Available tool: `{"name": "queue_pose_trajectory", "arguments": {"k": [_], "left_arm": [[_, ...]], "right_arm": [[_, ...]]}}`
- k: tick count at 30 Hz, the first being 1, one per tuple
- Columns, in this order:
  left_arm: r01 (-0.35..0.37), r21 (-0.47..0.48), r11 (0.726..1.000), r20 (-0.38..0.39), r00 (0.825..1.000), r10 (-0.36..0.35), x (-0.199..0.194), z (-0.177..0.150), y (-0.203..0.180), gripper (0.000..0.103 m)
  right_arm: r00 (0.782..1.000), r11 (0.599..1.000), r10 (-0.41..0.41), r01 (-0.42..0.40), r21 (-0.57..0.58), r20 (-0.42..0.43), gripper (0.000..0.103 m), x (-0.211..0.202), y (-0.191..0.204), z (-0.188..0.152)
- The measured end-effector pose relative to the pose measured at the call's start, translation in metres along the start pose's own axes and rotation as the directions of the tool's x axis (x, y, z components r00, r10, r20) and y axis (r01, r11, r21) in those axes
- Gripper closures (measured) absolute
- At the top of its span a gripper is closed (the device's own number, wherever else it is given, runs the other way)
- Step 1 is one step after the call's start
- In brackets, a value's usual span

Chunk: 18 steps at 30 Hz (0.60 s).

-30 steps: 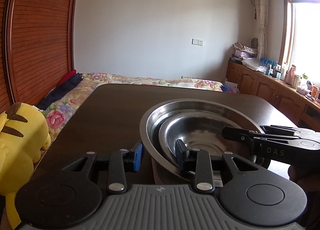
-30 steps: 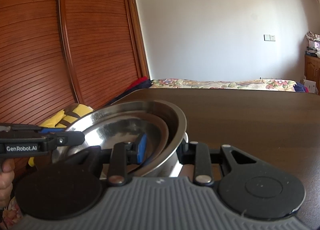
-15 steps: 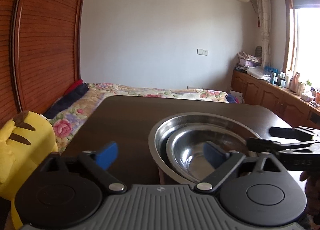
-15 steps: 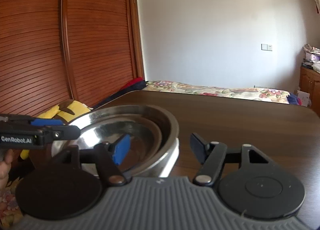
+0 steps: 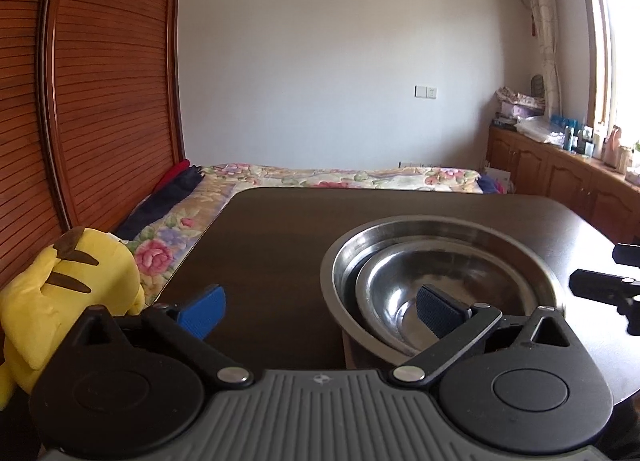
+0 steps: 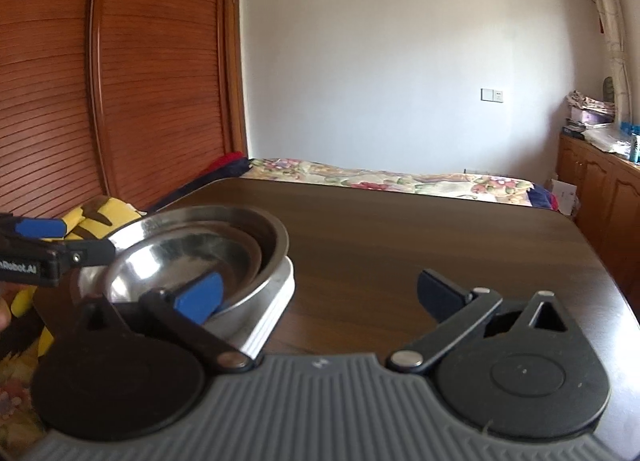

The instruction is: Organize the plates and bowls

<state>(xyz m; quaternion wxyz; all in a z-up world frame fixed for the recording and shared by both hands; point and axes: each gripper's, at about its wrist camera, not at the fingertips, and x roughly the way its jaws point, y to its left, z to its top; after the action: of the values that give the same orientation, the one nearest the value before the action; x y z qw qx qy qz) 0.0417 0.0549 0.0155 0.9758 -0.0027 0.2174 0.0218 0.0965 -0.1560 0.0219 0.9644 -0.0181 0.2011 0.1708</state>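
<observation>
Bowls sit stacked on the dark table, maybe on a plate, while left gripper and right gripper gape wide, holding nothing.

Daylight enters from the window, overexposed; fisheye bends edges; bowls show soft glare.

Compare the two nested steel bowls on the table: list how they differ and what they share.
The outer bowl is wider; the inner bowl is smaller and sits inside it. The outer bowl's rim stands higher than the inner bowl's rim. The inner bowl lies off-centre, toward the left gripper's side, leaving a wider gap on the far side. Both are round, shiny bare metal, upright and empty, and neither gripper holds them; the right gripper is also open.
</observation>
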Motion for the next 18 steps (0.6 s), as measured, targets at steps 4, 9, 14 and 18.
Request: {"name": "queue_pose_trajectory", "arguments": {"k": [4, 9, 14, 18], "left_arm": [[0.007, 0.005, 1.0, 0.014, 1.0, -0.007, -0.006, 0.004, -0.002, 0.0], [0.037, 0.005, 0.999, 0.041, 0.998, -0.037, -0.015, 0.008, -0.007, 0.0], [0.043, 0.014, 0.999, 0.05, 0.998, -0.043, -0.022, 0.01, -0.021, 0.0], [0.061, 0.022, 0.998, 0.05, 0.997, -0.062, -0.028, 0.009, -0.036, 0.0]], "right_arm": [[1.0, 0.999, -0.028, 0.028, 0.022, 0.009, 0.0, -0.012, -0.002, -0.002], [0.998, 0.999, -0.04, 0.039, 0.035, 0.046, 0.0, -0.027, -0.008, 0.003], [0.997, 0.997, -0.063, 0.061, 0.04, 0.041, 0.0, -0.034, -0.013, 0.003], [0.994, 0.994, -0.106, 0.105, 0.042, 0.03, 0.0, -0.038, -0.017, 0.001]]}}
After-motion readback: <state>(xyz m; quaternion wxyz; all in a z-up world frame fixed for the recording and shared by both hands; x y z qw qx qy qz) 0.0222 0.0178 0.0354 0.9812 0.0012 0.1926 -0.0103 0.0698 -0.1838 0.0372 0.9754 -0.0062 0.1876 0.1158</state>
